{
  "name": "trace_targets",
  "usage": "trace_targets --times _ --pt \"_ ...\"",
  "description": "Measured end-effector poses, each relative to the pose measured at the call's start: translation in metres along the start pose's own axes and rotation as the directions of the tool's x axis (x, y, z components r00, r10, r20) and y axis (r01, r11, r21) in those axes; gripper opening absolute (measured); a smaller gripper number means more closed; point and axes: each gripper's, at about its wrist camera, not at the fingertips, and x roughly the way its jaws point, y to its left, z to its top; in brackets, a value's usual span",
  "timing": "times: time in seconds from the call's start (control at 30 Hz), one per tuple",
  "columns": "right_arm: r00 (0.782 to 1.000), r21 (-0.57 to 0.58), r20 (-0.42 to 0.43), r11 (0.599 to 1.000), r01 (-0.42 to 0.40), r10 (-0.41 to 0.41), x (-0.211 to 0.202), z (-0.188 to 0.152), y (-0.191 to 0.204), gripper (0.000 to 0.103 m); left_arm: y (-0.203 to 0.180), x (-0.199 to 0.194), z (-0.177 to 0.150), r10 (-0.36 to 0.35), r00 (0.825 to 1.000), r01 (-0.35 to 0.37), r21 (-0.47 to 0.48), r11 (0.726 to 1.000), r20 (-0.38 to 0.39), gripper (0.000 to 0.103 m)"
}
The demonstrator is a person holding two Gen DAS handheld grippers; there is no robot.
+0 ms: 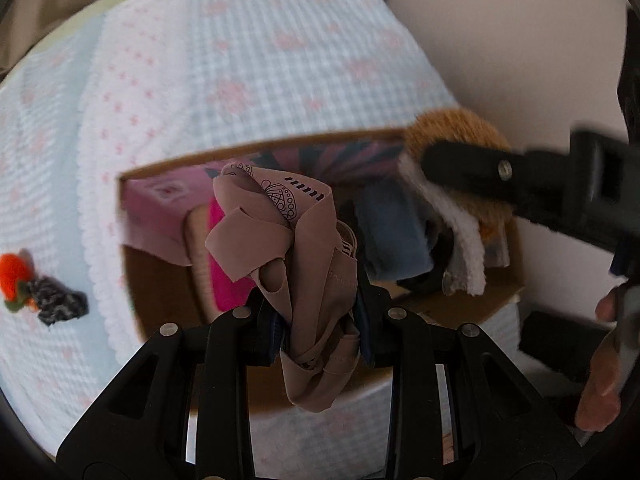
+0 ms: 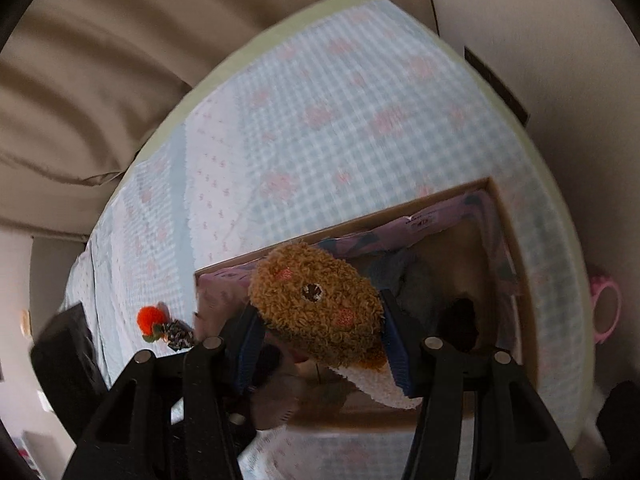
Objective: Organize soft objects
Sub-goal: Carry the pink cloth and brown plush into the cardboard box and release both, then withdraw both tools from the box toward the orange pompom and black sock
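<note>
My left gripper (image 1: 320, 328) is shut on a bunched beige fabric piece (image 1: 304, 256) with black printed patterns, hanging over an open cardboard box (image 1: 168, 308). My right gripper (image 2: 320, 344) is shut on a fuzzy brown plush face with a white edge (image 2: 316, 308), also above the box (image 2: 520, 280). From the left wrist view the plush (image 1: 452, 132) and the right gripper's dark finger (image 1: 468, 172) show at the box's far right corner. Inside the box lie a pink item (image 1: 228, 264), blue cloth (image 1: 392, 232) and dark pieces.
The box sits on a bed with a pale blue checked cover (image 1: 248, 64) (image 2: 340, 120). An orange pompom with a dark speckled scrap (image 1: 40, 288) (image 2: 164, 326) lies on the cover left of the box. A wall (image 1: 520, 40) stands right of the bed; a pink ring-shaped object (image 2: 606, 308) lies beyond the bed's edge.
</note>
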Motion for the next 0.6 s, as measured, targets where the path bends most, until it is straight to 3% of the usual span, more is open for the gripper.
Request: trace_targets --times 0.17,0.23,0.27,0.3,0.33,0.4,0.6 --pt "0.999 0.054 -0.038 0.998 -0.017 0.019 0.020 0.002 -0.013 0.050 0.002 0.022 0.001 0.011 0.999 -0.010 0.009 1.000 -0.047 0.026" --pt "0.999 0.066 -0.045 0.997 -0.026 0.029 0.023 0.002 -0.015 0.056 0.004 0.021 0.003 0.023 0.999 -0.023 0.006 1.000 -0.041 0.033" --pt "0.999 0.070 -0.046 0.997 -0.018 0.021 0.024 0.003 -0.016 0.058 0.005 0.020 0.004 0.032 0.998 -0.032 0.004 0.999 -0.045 0.062" --pt "0.999 0.073 -0.044 0.997 -0.013 0.016 0.025 0.003 -0.016 0.068 0.005 0.021 0.005 0.035 0.998 -0.034 0.005 0.999 -0.056 0.103" --pt "0.999 0.076 -0.041 0.997 -0.015 0.018 0.025 0.004 -0.018 0.084 0.006 0.022 0.005 0.030 0.997 -0.030 0.006 1.000 -0.067 0.102" --pt "0.999 0.082 -0.041 0.996 -0.023 0.027 0.025 0.002 -0.021 0.103 0.010 0.021 0.005 0.025 0.998 -0.025 0.001 1.000 -0.065 0.103" --pt "0.999 0.096 -0.041 0.995 -0.015 0.019 0.024 -0.002 -0.029 0.103 0.017 0.014 -0.001 0.026 0.997 -0.028 -0.025 0.999 -0.076 0.103"
